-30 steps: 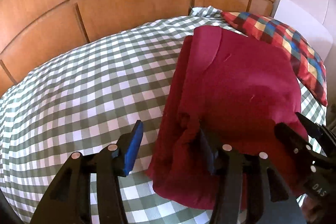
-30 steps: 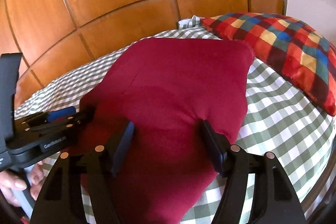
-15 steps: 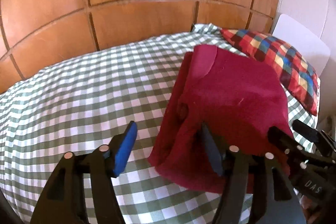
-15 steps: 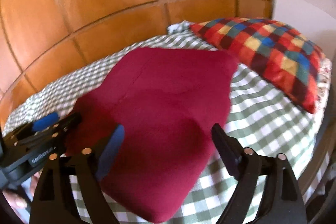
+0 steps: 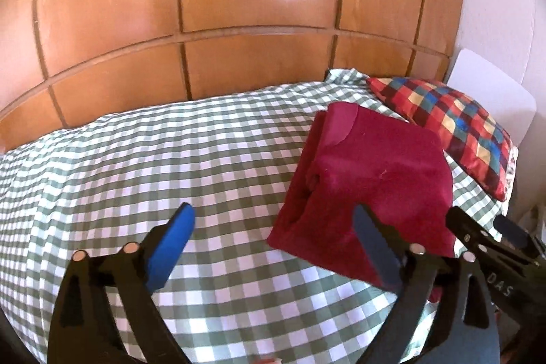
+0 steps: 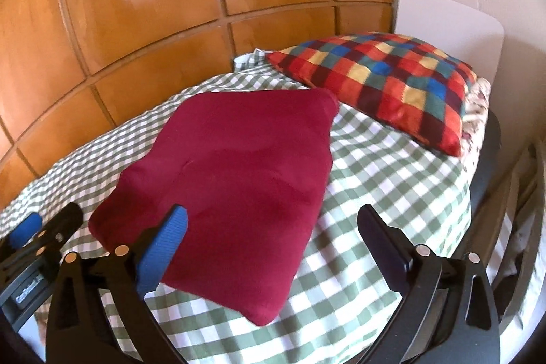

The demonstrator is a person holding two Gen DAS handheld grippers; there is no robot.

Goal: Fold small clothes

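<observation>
A: Left wrist view?
B: A checked pillow [image 5: 454, 128] lies beyond the folded red garment [image 5: 372, 179] on the gingham bedspread [image 5: 153, 166]. The left gripper [image 5: 273, 241] gapes wide, holding nothing.
A: Right wrist view?
B: The right gripper [image 6: 273, 237] is spread wide and empty, one fingertip [image 6: 170, 227] over the garment's near edge. The garment's long axis runs away toward the wooden wall [image 6: 170, 5].

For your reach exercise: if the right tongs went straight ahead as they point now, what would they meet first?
Most likely the red garment on the checked bedspread; the open right tongs aim across its near right edge, though depth is unclear.
</observation>
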